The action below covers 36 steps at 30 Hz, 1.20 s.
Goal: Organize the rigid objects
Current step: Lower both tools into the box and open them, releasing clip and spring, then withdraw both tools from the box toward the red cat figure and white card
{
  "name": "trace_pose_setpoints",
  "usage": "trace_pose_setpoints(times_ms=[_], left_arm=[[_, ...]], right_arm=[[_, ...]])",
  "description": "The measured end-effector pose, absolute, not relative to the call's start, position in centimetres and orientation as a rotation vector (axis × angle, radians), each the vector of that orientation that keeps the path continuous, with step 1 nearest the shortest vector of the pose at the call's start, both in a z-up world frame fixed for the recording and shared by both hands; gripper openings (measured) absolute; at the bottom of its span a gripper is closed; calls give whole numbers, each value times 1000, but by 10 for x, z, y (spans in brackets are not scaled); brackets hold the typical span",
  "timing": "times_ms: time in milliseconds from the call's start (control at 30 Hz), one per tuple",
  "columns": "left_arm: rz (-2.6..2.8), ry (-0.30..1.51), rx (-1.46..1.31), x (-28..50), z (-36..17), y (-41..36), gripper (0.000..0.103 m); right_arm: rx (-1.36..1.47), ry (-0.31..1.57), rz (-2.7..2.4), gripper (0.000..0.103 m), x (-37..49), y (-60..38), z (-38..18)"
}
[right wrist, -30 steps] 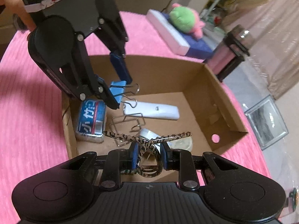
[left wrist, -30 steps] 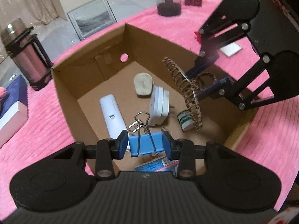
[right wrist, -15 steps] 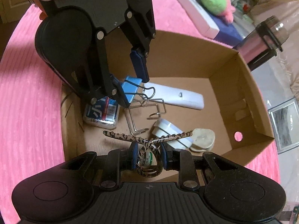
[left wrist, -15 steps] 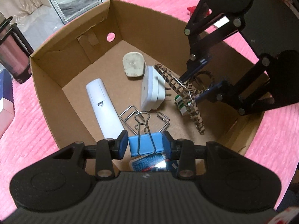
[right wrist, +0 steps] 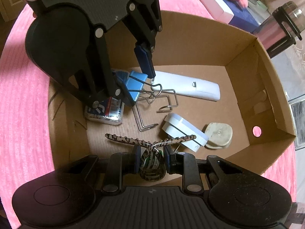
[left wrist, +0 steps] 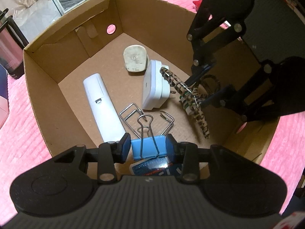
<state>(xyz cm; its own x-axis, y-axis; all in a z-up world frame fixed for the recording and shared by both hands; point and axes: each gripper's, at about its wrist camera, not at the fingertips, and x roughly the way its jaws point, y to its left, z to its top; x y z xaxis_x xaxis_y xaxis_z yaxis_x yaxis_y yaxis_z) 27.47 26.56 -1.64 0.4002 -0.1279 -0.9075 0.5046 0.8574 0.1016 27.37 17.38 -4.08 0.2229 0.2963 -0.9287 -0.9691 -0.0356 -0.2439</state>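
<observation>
pinching binder clip (left wrist: 148, 148) and hair clip (right wrist: 151, 157), both claws sit lower in the box (left wrist: 63, 61) than before.

The box (left wrist: 63, 63) is matt brown corrugated cardboard, its floor faintly ribbed. Around it lies a pink ribbed plush cloth (left wrist: 21, 114). Inside the box, the remote (left wrist: 103, 106) and adapter (left wrist: 154, 87) are smooth white plastic, the clip (left wrist: 148, 148) is matt blue with shiny wire handles, and beside it a wire bracket (right wrist: 152, 110) is bright metal. The packet (right wrist: 104, 110) there looks glossy.
</observation>
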Motion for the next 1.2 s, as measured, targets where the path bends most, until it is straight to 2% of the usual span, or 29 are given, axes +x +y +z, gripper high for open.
trace_pose_setpoints(times_ms=[933, 1067, 1200], left_arm=[[-402, 1116, 391, 277, -23, 263, 35], [-398, 1107, 378, 277, -20, 264, 46], [-393, 1089, 370, 273, -16, 264, 48]], right_arm=[[-1130, 836, 1194, 22, 280, 176, -49], [-1125, 833, 1190, 22, 279, 175, -48], [-1125, 817, 1188, 22, 277, 173, -46]])
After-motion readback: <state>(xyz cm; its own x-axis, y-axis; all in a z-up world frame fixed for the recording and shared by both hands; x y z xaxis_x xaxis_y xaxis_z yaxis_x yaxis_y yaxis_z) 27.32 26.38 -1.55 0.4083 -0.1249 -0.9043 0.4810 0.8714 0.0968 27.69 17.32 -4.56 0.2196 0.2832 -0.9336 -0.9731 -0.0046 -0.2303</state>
